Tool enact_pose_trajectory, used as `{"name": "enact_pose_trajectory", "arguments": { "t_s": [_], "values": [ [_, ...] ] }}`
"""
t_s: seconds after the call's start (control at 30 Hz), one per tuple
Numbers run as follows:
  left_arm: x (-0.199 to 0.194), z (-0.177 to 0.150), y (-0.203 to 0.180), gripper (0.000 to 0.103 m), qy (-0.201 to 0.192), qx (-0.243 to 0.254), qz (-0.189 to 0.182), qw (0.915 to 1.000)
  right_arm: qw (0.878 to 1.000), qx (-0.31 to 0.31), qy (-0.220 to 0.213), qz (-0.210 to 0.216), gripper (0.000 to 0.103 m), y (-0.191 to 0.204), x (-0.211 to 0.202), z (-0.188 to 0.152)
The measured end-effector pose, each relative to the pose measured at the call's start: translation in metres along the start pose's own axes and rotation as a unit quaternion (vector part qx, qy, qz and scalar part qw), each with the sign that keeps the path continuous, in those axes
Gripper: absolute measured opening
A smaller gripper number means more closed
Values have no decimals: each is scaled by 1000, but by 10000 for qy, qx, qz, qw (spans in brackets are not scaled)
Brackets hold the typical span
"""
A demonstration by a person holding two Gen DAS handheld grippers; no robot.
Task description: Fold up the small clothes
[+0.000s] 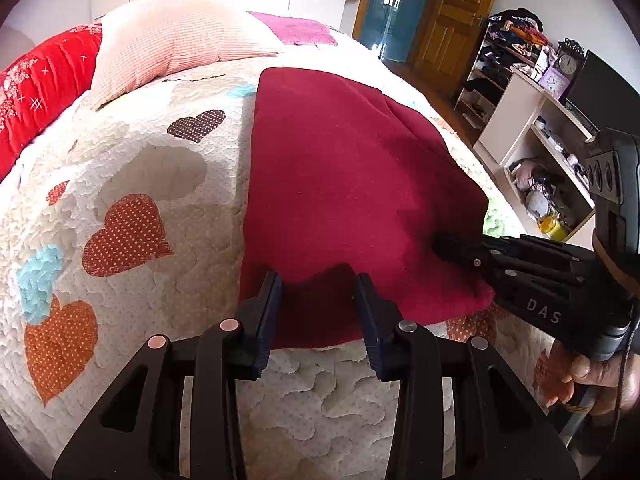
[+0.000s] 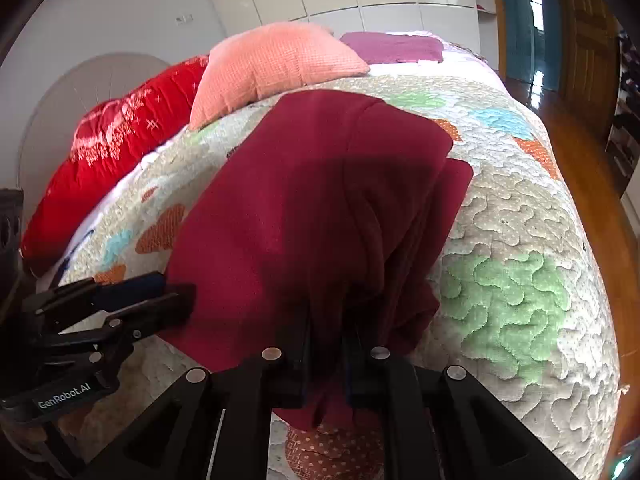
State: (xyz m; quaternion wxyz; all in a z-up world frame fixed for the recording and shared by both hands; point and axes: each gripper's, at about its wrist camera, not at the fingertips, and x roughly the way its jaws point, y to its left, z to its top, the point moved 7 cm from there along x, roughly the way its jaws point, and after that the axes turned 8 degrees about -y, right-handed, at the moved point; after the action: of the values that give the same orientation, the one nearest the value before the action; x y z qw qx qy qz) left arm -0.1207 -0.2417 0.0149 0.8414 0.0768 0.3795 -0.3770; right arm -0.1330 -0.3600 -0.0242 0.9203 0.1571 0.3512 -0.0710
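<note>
A dark red garment [image 1: 340,184] lies folded on the quilted bed, and a thick fold of it hangs at its near right corner [image 2: 360,240]. My left gripper [image 1: 318,288] hovers open over the garment's near edge. Its pads stand apart and the cloth lies under them, unpinched. From the right wrist view this gripper [image 2: 180,296] sits at the garment's left edge. My right gripper [image 2: 326,344] is shut on the bunched near corner of the garment, with cloth squeezed between its fingers. In the left wrist view the right gripper [image 1: 442,245] reaches in from the right, held by a hand [image 1: 580,376].
The heart-patterned quilt [image 1: 132,280] covers the bed. A peach pillow [image 2: 272,64], a red pillow [image 2: 116,144] and a folded purple cloth [image 2: 394,48] lie at the far end. Cluttered shelves [image 1: 536,148] and wooden floor [image 2: 592,200] flank the bed's right side.
</note>
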Motion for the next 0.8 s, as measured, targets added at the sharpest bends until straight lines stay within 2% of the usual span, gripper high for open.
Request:
{"name": "enact_pose_trajectory", "arguments": {
  "t_s": [0.03,0.07,0.17,0.27,0.4,0.5,0.63,0.7,0.8],
  "values": [
    [-3,2,1,37,-34,16,20,10000,9999,69,-65,-34,24,-3,-8,2],
    [-3,5,3,37,-74,24,63,10000,9998,144,-160,-43,27,-5,-18,4],
    [-6,14,8,37,-202,18,243,9995,9976,474,-503,-71,27,-11,-44,16],
    [-2,22,9,37,-201,-52,301,9993,9962,378,-784,-4,27,1,-55,30],
    [6,34,10,37,-297,-16,433,9986,9971,204,-735,72,27,12,-35,42],
    [17,43,14,37,-306,-60,493,9983,9976,75,-694,-37,27,12,-15,50],
    [34,54,18,53,-335,-109,518,9980,9989,101,-393,-245,27,-2,20,54],
    [43,57,20,54,-298,-159,485,9983,9990,183,-242,-326,27,-15,34,52],
    [55,58,21,56,-205,-257,405,9986,9989,169,-261,-358,25,-26,44,50]
  ]
}}
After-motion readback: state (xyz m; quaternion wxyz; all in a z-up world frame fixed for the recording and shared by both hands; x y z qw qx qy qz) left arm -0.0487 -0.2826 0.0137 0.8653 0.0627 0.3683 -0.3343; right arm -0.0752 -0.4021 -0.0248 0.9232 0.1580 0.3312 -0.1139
